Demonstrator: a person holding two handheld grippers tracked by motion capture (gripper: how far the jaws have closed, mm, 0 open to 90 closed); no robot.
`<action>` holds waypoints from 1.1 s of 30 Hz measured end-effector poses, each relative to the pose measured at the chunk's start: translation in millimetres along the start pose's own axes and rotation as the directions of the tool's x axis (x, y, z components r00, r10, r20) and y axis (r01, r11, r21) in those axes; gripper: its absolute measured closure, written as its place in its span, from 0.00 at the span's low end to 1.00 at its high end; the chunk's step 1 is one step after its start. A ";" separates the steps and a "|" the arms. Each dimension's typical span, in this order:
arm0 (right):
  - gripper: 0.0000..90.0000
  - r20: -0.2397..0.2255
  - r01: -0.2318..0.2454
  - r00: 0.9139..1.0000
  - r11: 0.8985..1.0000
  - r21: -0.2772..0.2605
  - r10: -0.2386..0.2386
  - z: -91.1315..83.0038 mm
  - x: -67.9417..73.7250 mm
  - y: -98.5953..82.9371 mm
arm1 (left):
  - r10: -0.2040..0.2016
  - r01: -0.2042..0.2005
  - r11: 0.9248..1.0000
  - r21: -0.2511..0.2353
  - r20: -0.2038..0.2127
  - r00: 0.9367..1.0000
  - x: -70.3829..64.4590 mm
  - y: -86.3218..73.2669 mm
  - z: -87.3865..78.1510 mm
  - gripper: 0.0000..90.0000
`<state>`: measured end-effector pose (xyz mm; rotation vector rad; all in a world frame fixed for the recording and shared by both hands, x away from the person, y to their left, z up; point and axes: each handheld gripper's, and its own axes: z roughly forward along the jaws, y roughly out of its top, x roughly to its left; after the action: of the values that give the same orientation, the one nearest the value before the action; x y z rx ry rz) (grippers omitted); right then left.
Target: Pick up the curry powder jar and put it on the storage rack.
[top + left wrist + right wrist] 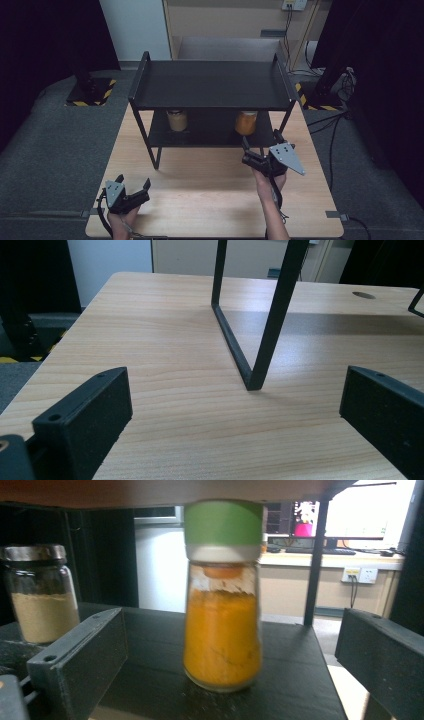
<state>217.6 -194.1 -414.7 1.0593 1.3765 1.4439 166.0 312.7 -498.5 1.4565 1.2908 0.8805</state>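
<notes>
A black two-tier shelf (210,85) stands on the wooden table (200,190). On its lower tier, to the right, is a glass jar of orange powder (246,122) (222,630) with a green lid. A jar of beige powder (177,120) (42,605) with a metal lid stands to the left on the same tier. My right gripper (261,140) (230,630) is open just in front of the orange jar, its jaws wide on either side without touching it. My left gripper (133,181) (235,390) is open and empty near the table's front left corner.
The shelf's front left leg (270,315) rises ahead of the left gripper. The upper tier hangs low over the orange jar's lid. Beyond the table are grey floor, cables (330,120) at the right and a hazard-striped base (92,92) at the left.
</notes>
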 end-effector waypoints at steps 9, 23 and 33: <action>0.01 0.031 -0.002 1.000 1.000 0.026 0.001 -11.3 -8.1 -13.2 | 0.000 0.000 1.000 0.002 -0.012 1.000 -2.3 0.4 0.3 0.00; 0.01 0.097 -0.018 0.995 0.995 0.093 0.009 -31.6 -21.9 -39.1 | 0.013 -0.013 1.000 0.006 -0.005 1.000 -2.6 1.0 0.7 0.00; 0.01 0.132 -0.049 0.991 0.990 0.131 0.032 -42.2 -28.8 -51.5 | 0.009 -0.009 1.000 0.007 -0.009 1.000 -2.9 1.3 0.9 0.00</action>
<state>186.4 -231.9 -468.2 1.2519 1.3803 1.3012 166.8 309.7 -497.3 1.4670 1.2958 0.8898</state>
